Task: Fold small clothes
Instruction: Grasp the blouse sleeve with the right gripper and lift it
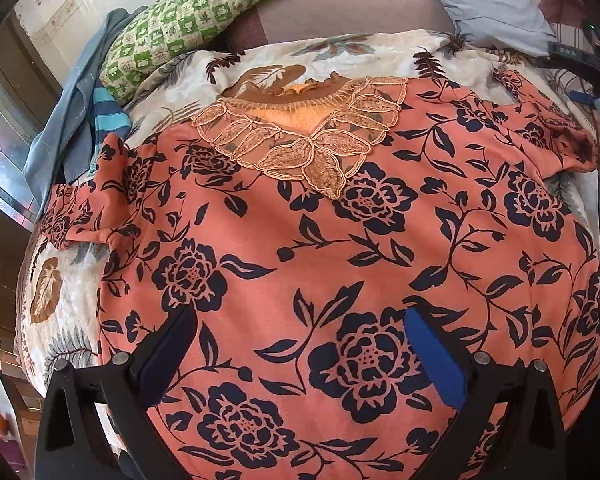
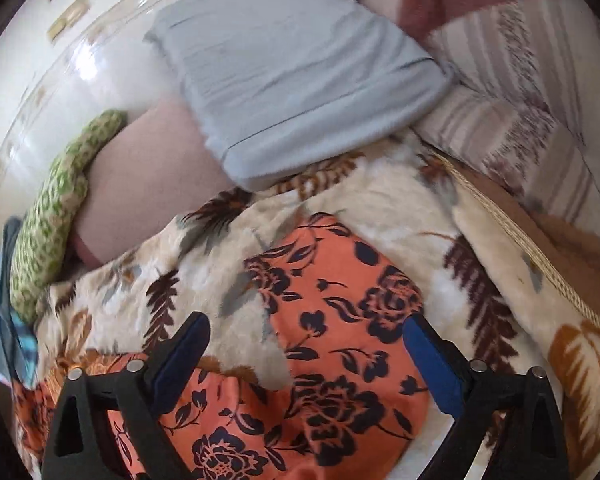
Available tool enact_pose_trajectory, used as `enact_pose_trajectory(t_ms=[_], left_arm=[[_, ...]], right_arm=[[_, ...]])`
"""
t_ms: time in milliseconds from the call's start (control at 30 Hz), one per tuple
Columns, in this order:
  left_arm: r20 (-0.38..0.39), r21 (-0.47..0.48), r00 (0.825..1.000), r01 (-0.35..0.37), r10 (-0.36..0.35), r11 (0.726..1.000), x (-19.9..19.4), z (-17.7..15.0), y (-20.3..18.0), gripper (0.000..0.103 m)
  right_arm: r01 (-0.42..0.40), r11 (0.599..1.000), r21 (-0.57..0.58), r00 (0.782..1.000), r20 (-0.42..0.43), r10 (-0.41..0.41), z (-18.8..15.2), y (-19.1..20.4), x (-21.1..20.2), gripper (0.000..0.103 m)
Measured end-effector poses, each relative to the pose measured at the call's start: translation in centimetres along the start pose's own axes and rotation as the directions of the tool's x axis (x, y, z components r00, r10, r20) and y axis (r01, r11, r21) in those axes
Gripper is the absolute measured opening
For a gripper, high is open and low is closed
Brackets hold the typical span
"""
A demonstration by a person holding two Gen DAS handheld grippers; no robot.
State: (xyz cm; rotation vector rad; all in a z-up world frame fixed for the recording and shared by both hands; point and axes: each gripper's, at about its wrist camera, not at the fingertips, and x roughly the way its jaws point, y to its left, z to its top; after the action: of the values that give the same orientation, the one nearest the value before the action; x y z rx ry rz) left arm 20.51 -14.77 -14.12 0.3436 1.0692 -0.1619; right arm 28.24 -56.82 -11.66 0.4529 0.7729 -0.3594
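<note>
An orange top with dark blue flowers (image 1: 340, 240) lies spread flat, front up, on a cream leaf-print blanket (image 1: 260, 64). Its lace neckline (image 1: 300, 136) points away from me, and a short sleeve sticks out on each side (image 1: 88, 216) (image 1: 556, 140). My left gripper (image 1: 300, 314) hangs open just above the lower body of the top, with nothing between its fingers. In the right wrist view one sleeve of the top (image 2: 332, 280) lies on the blanket (image 2: 380, 208). My right gripper (image 2: 306, 322) stands open over that sleeve, its pads apart from the cloth.
A green checked pillow (image 1: 188, 20) and a pale blue pillow (image 1: 488, 4) lie beyond the blanket. Blue and striped clothes (image 1: 72, 112) are heaped at the bed's left edge. Striped bedding (image 2: 520, 120) lies to the right, and a glossy headboard (image 2: 80, 80) stands behind.
</note>
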Motion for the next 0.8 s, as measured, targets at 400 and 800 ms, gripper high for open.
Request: enact_pose_trajectory(t_ms=[400, 800], left_arm=[[-0.012, 0.002, 0.999, -0.044, 0.044, 0.999, 0.6, -0.3, 1.6, 0.103], [0.031, -0.045, 0.999, -0.016, 0.018, 0.999, -1.8, -1.5, 3.1, 0.103]], right_arm=[[0.263, 0.963, -0.06, 0.95, -0.158, -0.269, 0.6, 2.0, 11.2, 0.073], [-0.114, 0.886, 0.449, 0.987, -0.054, 0.155, -0.1, -7.3, 4.0, 0.008]])
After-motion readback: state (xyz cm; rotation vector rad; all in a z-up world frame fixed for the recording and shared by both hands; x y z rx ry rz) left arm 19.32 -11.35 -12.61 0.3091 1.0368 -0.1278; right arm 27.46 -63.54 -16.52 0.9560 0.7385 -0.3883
